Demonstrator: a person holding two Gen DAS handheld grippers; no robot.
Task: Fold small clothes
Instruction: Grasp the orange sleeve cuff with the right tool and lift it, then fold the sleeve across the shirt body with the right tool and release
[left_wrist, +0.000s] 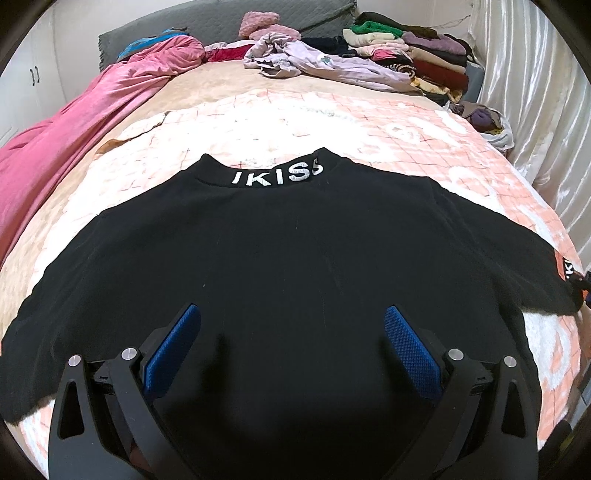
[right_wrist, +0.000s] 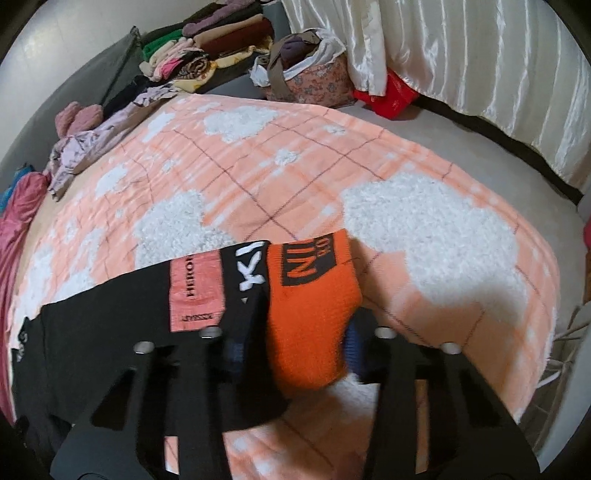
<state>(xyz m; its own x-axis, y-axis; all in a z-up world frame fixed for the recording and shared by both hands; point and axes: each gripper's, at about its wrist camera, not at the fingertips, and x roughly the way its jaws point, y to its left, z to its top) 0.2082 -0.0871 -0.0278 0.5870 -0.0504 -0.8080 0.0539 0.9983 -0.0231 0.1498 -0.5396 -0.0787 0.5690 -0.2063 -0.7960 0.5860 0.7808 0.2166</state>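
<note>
The left gripper (left_wrist: 291, 350) gapes above the black shirt (left_wrist: 280, 258); the right gripper (right_wrist: 295, 347) pinches its orange cuff (right_wrist: 310, 317) (bed beneath).

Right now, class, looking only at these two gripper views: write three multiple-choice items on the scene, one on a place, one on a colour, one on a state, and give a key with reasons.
1. Where does the black top lie?
A. Spread flat on the peach checked blanket
B. On the clothes stack
C. In the flowered bag

2. What colour is the cuff between the right gripper jaws?
A. Green
B. Orange
C. White

3. How do the left gripper jaws stand?
A. Shut on the collar
B. Shut on a sleeve
C. Wide open above the top

Key:
1 A, the top covers the blanket near the camera.
2 B, the right wrist view shows an orange knit cuff.
3 C, both blue pads stand far apart, nothing between them.
</note>
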